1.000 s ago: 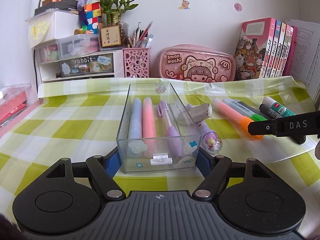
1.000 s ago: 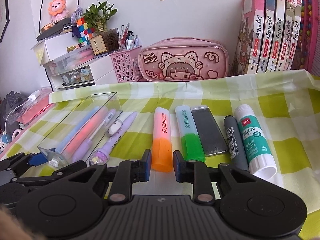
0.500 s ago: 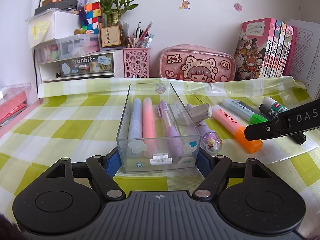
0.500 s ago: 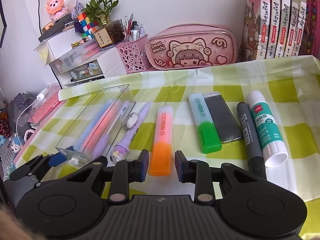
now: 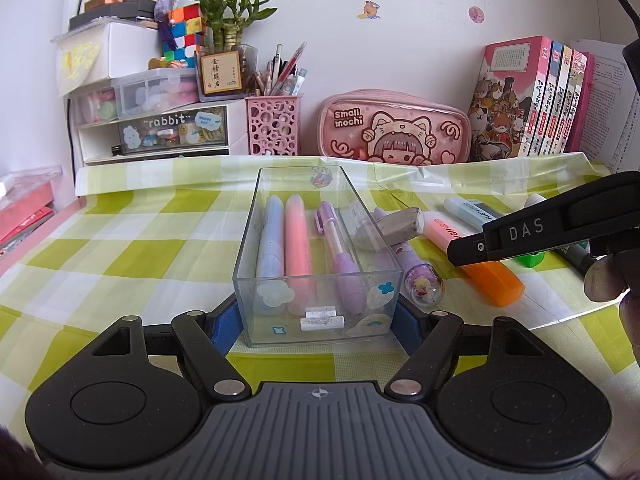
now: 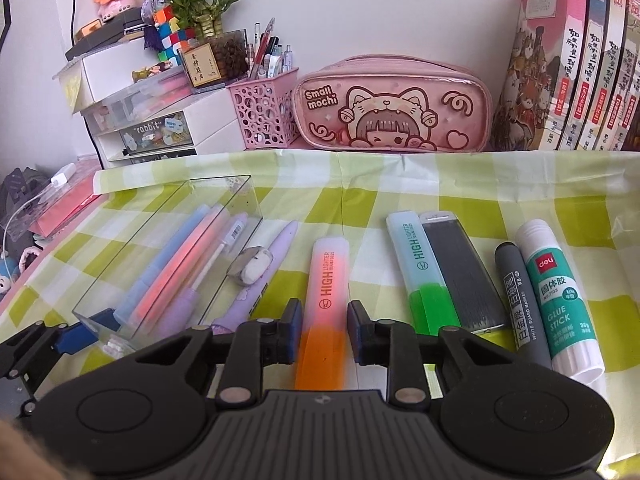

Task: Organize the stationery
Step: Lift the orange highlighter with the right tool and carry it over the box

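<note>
The left gripper (image 5: 318,318) holds the near end of the clear plastic box (image 5: 316,312), its blue pads pressed against both side walls. The box sits on the green-checked tablecloth (image 5: 132,240) and contains a blue pen (image 5: 270,240), a pink pen (image 5: 298,240) and a purple pen (image 5: 340,252) lying lengthwise. Just right of the box lie an eraser (image 5: 402,224) and a purple character pen (image 5: 420,278), the eraser resting on that pen.

The right gripper (image 6: 324,330) straddles the orange highlighter (image 6: 326,300); its jaws stand apart, with a thin gap on each side of the barrel, not yet clamped. Further right lie a green highlighter (image 6: 424,272), a dark lead case (image 6: 460,272), a grey whiteboard marker (image 6: 520,300) and a glue stick (image 6: 560,300), side by side. A pink pencil case (image 6: 396,108) stands against the far wall.
</note>
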